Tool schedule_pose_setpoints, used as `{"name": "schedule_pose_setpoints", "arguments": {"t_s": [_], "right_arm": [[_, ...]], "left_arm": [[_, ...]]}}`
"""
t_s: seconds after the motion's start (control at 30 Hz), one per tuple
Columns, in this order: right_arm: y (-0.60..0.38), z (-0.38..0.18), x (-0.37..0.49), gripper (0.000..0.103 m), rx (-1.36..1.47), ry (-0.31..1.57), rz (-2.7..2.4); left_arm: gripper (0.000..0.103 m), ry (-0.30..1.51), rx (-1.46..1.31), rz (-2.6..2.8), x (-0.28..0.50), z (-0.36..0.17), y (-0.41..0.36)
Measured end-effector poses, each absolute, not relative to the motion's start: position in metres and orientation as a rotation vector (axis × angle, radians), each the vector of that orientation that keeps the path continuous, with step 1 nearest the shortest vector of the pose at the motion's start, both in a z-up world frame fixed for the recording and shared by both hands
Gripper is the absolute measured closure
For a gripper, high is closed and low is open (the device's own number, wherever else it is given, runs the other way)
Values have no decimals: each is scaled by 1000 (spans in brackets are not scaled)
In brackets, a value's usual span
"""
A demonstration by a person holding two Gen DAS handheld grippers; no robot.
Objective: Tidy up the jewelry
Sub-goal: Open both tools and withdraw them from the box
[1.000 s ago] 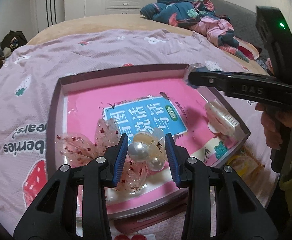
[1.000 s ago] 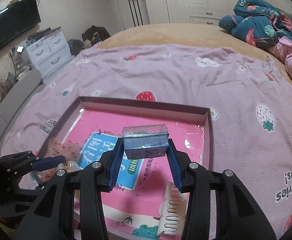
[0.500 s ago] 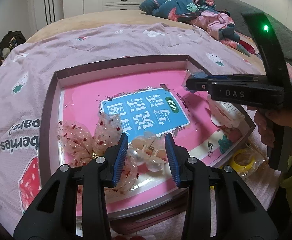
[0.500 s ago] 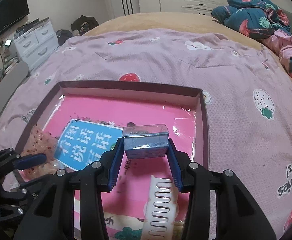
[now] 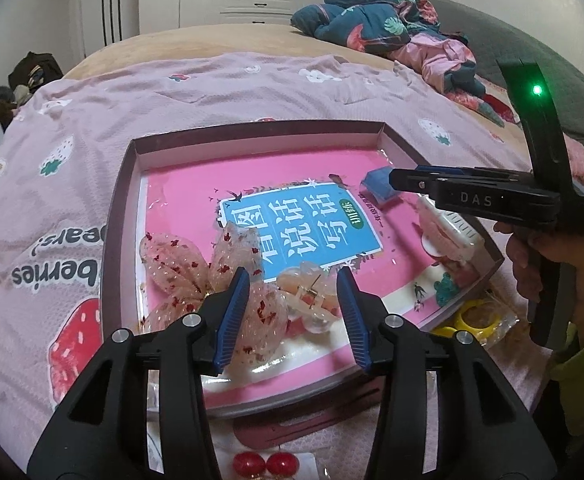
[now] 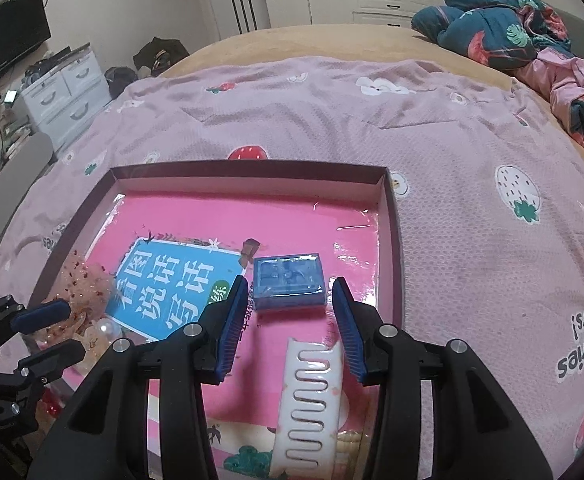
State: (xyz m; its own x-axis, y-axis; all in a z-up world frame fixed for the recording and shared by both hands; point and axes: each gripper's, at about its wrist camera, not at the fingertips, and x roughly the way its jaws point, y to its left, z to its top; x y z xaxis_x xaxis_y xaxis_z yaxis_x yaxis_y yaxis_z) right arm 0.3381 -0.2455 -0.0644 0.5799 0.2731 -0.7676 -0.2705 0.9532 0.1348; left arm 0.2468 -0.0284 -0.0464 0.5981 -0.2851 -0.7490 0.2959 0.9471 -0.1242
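Note:
A shallow cardboard box [image 5: 120,200] with a pink printed bottom lies on the bed. In it are a sheer pink bow [image 5: 196,276], a pearl hair claw [image 5: 312,300], a white comb clip [image 6: 308,396] and a small clear blue box [image 6: 288,280]. My left gripper [image 5: 292,316] is open and empty just above the hair claw and bow. My right gripper [image 6: 288,316] is open, and the blue box rests on the pink bottom just ahead of its fingertips. The blue box also shows in the left wrist view [image 5: 376,184] by the right gripper [image 5: 396,182].
The pink strawberry-print blanket [image 6: 472,220] surrounds the box. Red bead earrings [image 5: 264,464] and a yellow ring in a plastic bag [image 5: 476,318] lie outside the box near its front edge. Crumpled clothes [image 6: 512,32] lie at the far right.
My right gripper lowered the blue box onto the pink bottom and opened, letting it go. My left gripper opened wider and pulled back from the pearl hair claw, which now lies in the box.

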Motion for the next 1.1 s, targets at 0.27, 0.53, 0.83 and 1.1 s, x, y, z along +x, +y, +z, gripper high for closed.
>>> {"name": "schedule_pose_setpoints", "arguments": {"t_s": [0.27, 0.53, 0.83, 1.1], "right_arm": [[-257, -49, 322, 49, 35, 853, 319], [-271, -32, 305, 34, 75, 810, 310], [-284, -2, 273, 23, 83, 718, 298], [-294, 26, 237, 21, 104, 639, 288]], "left_arm": [[47, 851, -19, -307, 237, -35, -18], [28, 837, -67, -255, 230, -26, 0], [12, 768, -100, -195, 217, 0, 25], [10, 697, -159, -158, 196, 28, 49]]}}
